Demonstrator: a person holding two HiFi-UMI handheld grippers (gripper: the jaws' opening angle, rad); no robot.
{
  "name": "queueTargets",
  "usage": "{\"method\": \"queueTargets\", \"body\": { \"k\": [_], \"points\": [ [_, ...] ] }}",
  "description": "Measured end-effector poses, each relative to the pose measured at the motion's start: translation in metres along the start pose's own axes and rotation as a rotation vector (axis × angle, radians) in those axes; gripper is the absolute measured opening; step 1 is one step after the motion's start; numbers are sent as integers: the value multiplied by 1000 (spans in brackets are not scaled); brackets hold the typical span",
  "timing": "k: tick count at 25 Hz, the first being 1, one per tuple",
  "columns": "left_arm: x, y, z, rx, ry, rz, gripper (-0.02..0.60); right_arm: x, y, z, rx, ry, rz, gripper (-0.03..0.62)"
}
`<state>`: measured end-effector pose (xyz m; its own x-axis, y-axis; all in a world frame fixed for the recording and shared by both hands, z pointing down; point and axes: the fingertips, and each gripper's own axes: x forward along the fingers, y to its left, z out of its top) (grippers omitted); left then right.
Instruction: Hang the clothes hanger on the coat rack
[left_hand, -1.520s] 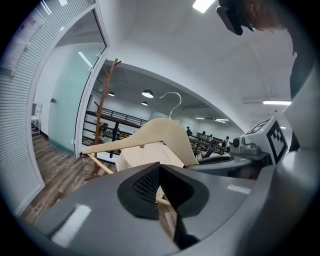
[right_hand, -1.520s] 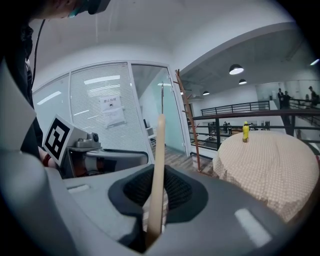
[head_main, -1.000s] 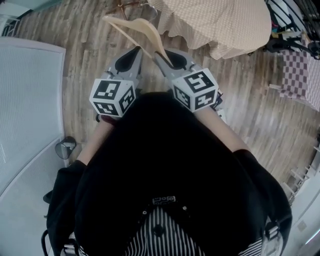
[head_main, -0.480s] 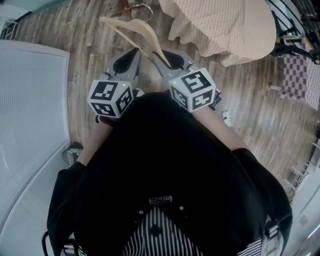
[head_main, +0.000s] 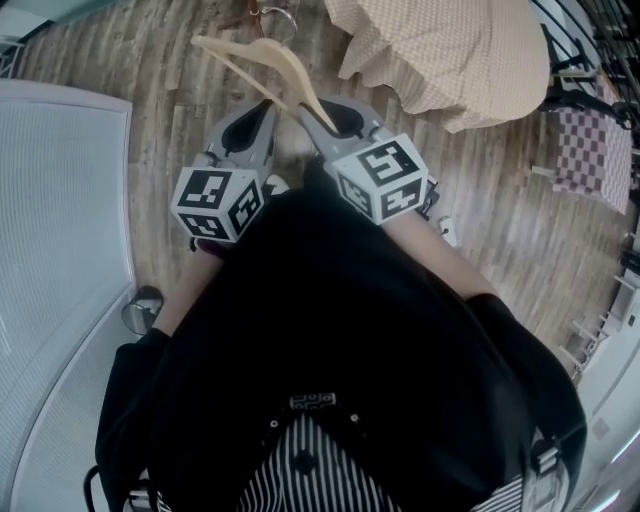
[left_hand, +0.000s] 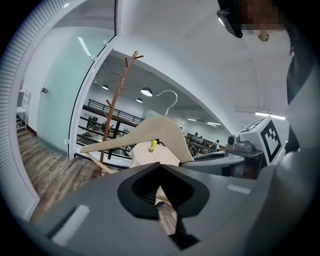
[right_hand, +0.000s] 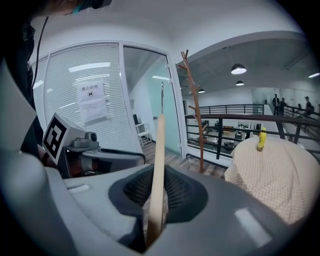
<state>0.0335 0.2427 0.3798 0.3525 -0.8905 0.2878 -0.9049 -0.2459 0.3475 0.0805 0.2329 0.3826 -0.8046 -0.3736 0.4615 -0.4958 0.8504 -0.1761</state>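
A pale wooden clothes hanger (head_main: 258, 58) with a metal hook (head_main: 282, 15) sticks out ahead of me over the wood floor. My right gripper (head_main: 318, 115) is shut on one end of its arm. In the right gripper view the arm (right_hand: 159, 165) rises edge-on from between the pads. My left gripper (head_main: 262, 112) is just to its left, its jaws together and holding nothing. In the left gripper view, that gripper (left_hand: 161, 186) faces the hanger (left_hand: 150, 131). The coat rack (left_hand: 114, 100), a thin brown branched pole (right_hand: 194, 110), stands ahead by the glass wall.
A round table with a beige checked cloth (head_main: 450, 50) stands ahead on the right, a small yellow thing (right_hand: 260, 139) on it. A white frosted partition (head_main: 55, 200) runs along the left. A checked cloth (head_main: 590, 150) hangs far right. A black railing (right_hand: 240, 120) stands beyond the rack.
Both grippers have moved forward over the floor with the hanger, which now sits a little further left in the head view. The right grip has not changed.
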Motion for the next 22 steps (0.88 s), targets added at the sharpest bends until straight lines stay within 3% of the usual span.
{"method": "queueTargets", "body": {
  "k": [9, 16, 22],
  "points": [
    [28, 23, 6, -30, 3, 48, 2, 29, -27, 10, 5, 17, 56, 57],
    [65, 72, 37, -31, -20, 126, 2, 83, -61, 44, -20, 5, 120, 57],
    [118, 114, 73, -20, -30, 143, 2, 137, -102, 88, -54, -1, 164, 57]
  ]
}}
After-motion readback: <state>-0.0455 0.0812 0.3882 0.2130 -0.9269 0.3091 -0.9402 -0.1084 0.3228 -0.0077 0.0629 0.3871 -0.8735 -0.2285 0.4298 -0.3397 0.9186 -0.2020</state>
